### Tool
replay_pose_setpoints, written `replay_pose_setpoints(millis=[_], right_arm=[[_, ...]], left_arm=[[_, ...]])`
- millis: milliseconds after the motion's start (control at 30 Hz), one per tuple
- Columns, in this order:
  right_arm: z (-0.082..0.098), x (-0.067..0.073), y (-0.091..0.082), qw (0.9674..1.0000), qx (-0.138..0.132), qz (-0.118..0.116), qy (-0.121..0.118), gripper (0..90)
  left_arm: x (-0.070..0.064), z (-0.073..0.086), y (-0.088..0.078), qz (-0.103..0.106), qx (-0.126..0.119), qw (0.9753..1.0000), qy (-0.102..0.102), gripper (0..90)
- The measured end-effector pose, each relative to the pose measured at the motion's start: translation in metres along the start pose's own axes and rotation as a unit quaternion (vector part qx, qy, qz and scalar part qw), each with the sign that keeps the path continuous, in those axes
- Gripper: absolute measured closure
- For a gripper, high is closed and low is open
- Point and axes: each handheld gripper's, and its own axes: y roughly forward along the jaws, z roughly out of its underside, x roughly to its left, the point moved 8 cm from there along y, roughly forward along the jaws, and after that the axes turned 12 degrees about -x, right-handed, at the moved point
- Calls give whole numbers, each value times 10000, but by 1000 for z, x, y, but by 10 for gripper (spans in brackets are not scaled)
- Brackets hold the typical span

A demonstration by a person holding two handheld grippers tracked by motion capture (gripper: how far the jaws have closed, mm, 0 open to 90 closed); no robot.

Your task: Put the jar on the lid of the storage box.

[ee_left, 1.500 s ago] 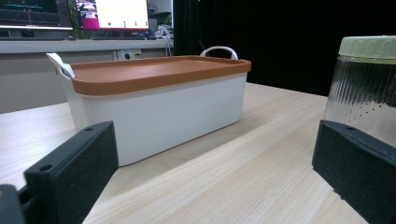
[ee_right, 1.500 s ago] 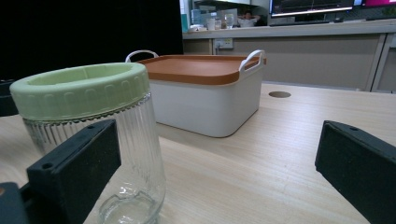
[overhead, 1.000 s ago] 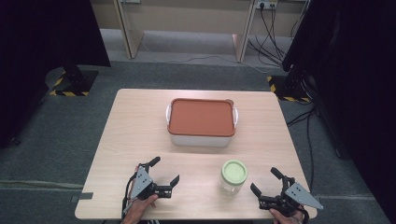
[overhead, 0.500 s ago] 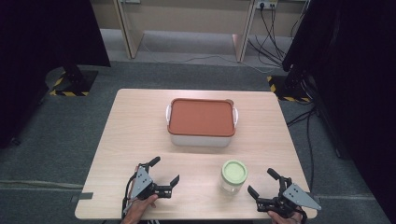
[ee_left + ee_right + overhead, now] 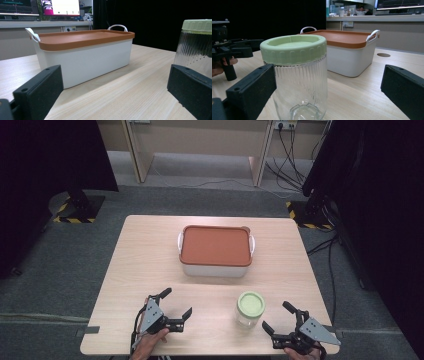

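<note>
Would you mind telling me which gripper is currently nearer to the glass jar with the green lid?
The right. The right gripper sits open just right of the glass jar, not touching. The left gripper, also open, is farther off on the jar's left.

You are looking at a white bin (image 5: 215, 268) sitting mid-table (image 5: 145, 250), toward twelve o'clock. An orange lid (image 5: 215, 245) is lying flat on it, and white handles (image 5: 251, 242) are sticking out at three and nine o'clock. Cables (image 5: 295, 150) are trailing over the grey floor (image 5: 60, 260) at one o'clock. Monitors (image 5: 60, 6) are glowing behind.
</note>
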Motion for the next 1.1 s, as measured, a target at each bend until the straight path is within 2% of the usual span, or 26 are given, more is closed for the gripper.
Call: replay_pose_setpoints(millis=[1100], right_arm=[[6,15,16,9996,127,-252,-73,4]], left_arm=[[0,0,0,1,17,10000,5,0]])
